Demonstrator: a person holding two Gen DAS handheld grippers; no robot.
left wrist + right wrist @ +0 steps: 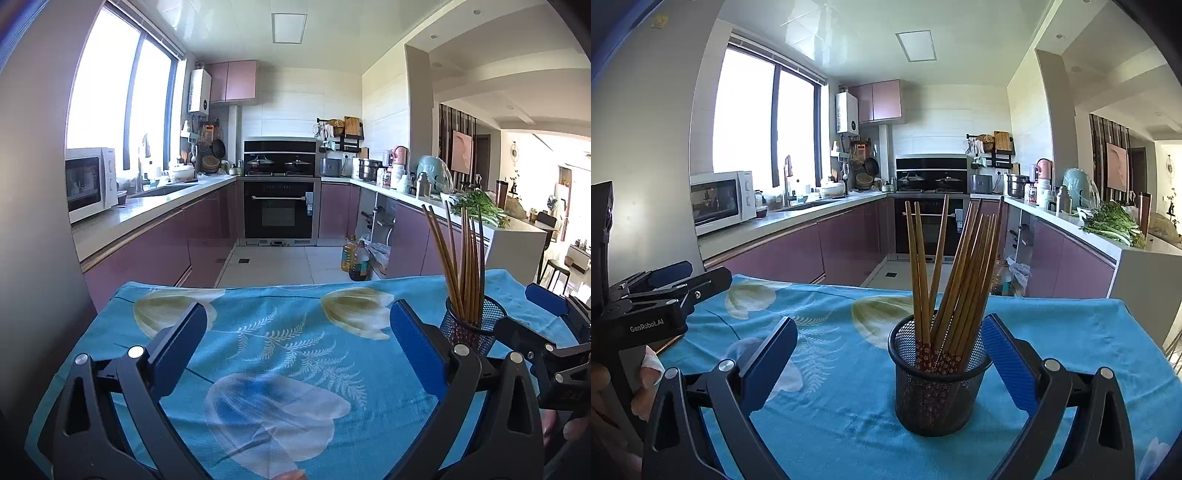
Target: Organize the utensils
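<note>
A black mesh cup (938, 376) stands on the blue flowered tablecloth (834, 417) and holds several brown chopsticks (955, 273) standing upright and fanned out. My right gripper (889, 339) is open and empty, with the cup between its blue fingers, nearer the right one. My left gripper (297, 328) is open and empty over bare cloth, left of the cup (471, 325) and its chopsticks (463, 258). In the left wrist view the right gripper (554, 332) shows at the right edge; in the right wrist view the left gripper (683, 275) shows at the left edge.
The table's far edge (295, 286) drops to a tiled kitchen floor. Purple cabinets and counters run along both sides, with a microwave (722, 201) left, an oven (279, 210) at the back, and greens (1112, 221) on the right counter.
</note>
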